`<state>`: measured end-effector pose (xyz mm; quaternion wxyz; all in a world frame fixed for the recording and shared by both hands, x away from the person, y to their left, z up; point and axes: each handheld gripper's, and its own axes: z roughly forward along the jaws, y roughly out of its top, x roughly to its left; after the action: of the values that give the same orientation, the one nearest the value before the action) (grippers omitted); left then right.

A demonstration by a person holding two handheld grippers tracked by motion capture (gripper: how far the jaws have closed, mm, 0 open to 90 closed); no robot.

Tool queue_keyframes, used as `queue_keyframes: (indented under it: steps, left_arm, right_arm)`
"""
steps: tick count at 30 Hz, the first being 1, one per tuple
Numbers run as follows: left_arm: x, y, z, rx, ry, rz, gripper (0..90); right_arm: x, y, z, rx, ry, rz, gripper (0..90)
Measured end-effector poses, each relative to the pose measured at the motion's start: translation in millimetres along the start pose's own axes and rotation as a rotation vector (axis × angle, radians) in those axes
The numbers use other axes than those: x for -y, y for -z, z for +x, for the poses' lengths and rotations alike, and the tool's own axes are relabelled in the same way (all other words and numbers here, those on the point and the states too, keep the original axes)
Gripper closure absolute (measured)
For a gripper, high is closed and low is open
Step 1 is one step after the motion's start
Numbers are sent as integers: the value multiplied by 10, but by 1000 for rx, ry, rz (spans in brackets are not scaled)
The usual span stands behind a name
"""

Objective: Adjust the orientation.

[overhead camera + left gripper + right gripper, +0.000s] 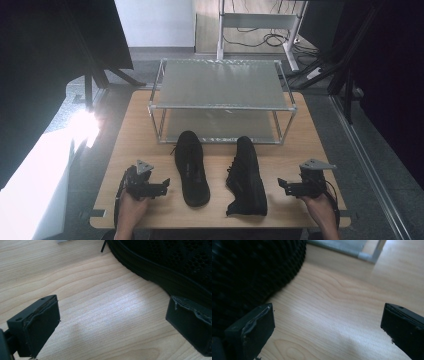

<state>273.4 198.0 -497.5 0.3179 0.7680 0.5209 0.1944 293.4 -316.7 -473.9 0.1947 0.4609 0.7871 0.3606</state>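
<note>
I am looking down at a wooden table (125, 145) sitting on a grey floor, with dark curtains hanging at both sides. A two-level metal rack (220, 85) is standing at the far edge. Two black shoes are lying in front of it, toes toward the rack. My left gripper (162, 186) is resting spread wide just beside the left shoe (191, 167); my right gripper (281, 186), equally spread, is sitting near the right shoe (247, 175).

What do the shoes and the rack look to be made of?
Left shoe and right shoe: black knit mesh uppers, judging by the woven texture; the left's ribbed sole looks like matte rubber. Rack: silvery metal tubes, likely steel; its shelves look like dull grey sheet or mesh.
</note>
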Motion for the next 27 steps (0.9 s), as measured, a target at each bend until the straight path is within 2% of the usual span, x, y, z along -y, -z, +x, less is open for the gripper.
queue_keyframes:
  steps: [4, 11, 20, 27]
  left_arm:
    - [2, -10, -2, 1, -2, 4, 0]
    - [-2, -27, -20, 3, -6, 9, 0]
    - [-4, -23, -17, 4, -4, 5, 0]
    - [-6, -24, -21, 5, -7, 6, 0]
  right_arm:
    - [-139, 88, 112, -14, 23, -21, 0]
    - [-308, 128, 284, -32, 51, -31, 0]
    - [-487, 27, 556, -67, 88, -26, 0]
    - [-482, -77, 679, -68, 113, -11, 0]
